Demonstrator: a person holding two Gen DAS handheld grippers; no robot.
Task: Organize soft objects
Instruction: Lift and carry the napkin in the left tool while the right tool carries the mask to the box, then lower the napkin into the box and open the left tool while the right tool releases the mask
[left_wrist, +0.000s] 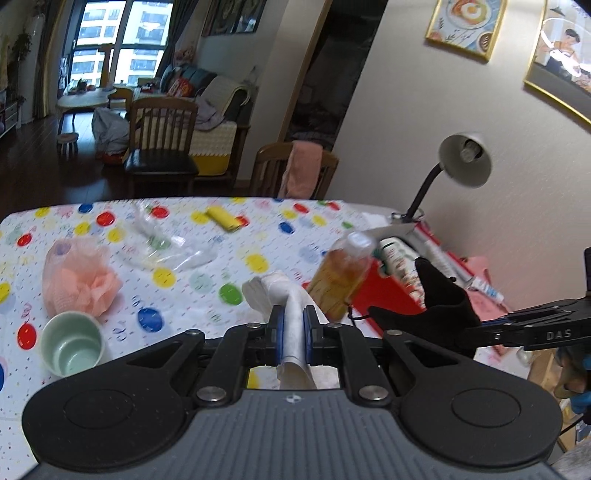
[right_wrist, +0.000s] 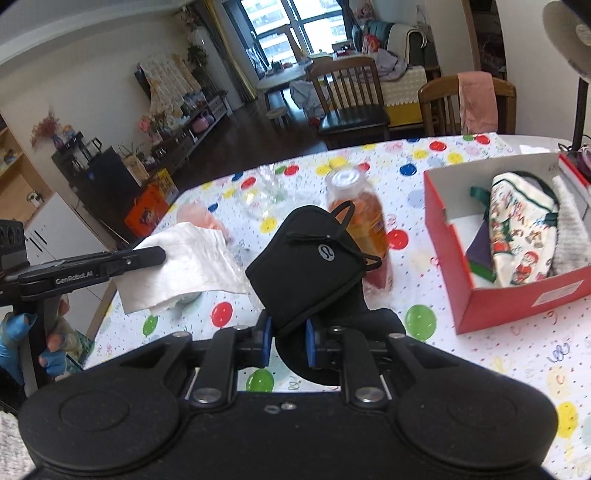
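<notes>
My left gripper (left_wrist: 294, 326) is shut on a white cloth (left_wrist: 291, 295) and holds it above the dotted table; the cloth also shows in the right wrist view (right_wrist: 184, 258). My right gripper (right_wrist: 289, 341) is shut on a black face mask (right_wrist: 310, 262), held above the table left of the red box (right_wrist: 517, 302). The mask also shows in the left wrist view (left_wrist: 439, 295). The box holds a printed pouch (right_wrist: 517, 236) and a grey knit piece (right_wrist: 569, 229). A pink mesh sponge (left_wrist: 79, 280) lies on the table at left.
An amber bottle (right_wrist: 365, 218) lies between the grippers and the box. A green cup (left_wrist: 70, 347), crumpled clear plastic (left_wrist: 162, 243) and a yellow object (left_wrist: 223, 218) are on the table. A desk lamp (left_wrist: 461, 162) stands behind the box. Chairs stand beyond the far edge.
</notes>
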